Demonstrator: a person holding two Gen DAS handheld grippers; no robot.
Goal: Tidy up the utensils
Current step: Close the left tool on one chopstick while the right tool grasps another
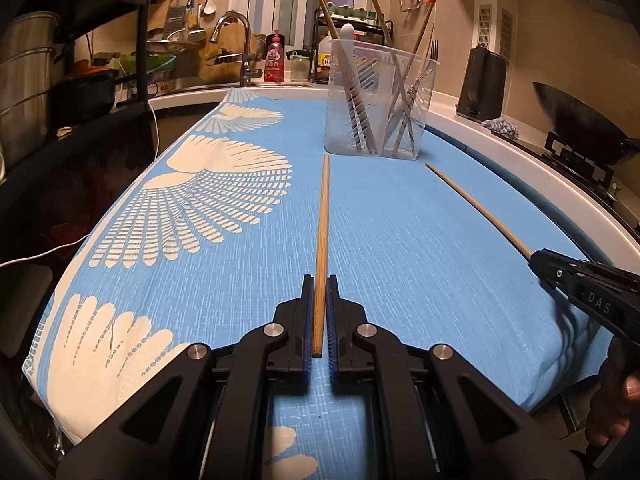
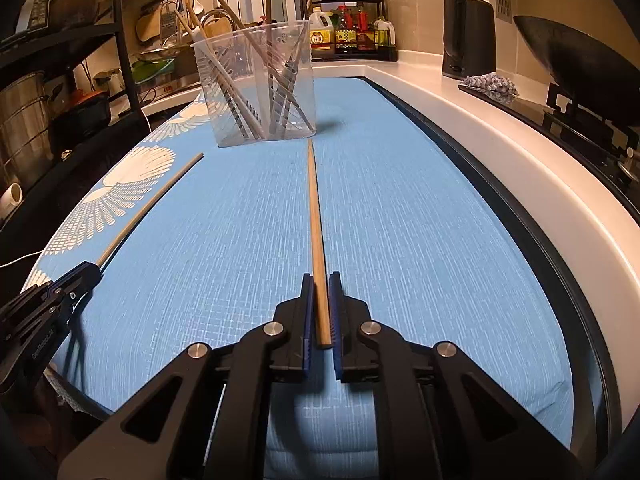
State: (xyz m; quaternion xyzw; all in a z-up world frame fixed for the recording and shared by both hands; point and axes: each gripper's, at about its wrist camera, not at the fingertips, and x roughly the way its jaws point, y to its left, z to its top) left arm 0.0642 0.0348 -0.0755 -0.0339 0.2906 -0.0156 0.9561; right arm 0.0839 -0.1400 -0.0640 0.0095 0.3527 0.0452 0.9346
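Left wrist: left gripper (image 1: 320,284) pinches chopstick (image 1: 322,216) at end; right gripper (image 2: 320,282) pinches second chopstick (image 2: 315,204). Risk: long sticks pivot, miss cup (image 1: 416,76) rim.

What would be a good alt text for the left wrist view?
The left gripper is shut on a wooden chopstick lying on a blue cloth. Ahead stands a clear cup of utensils; at right, the right gripper holds a second chopstick.

Warm-lit kitchen; white counter (image 2: 460,120)
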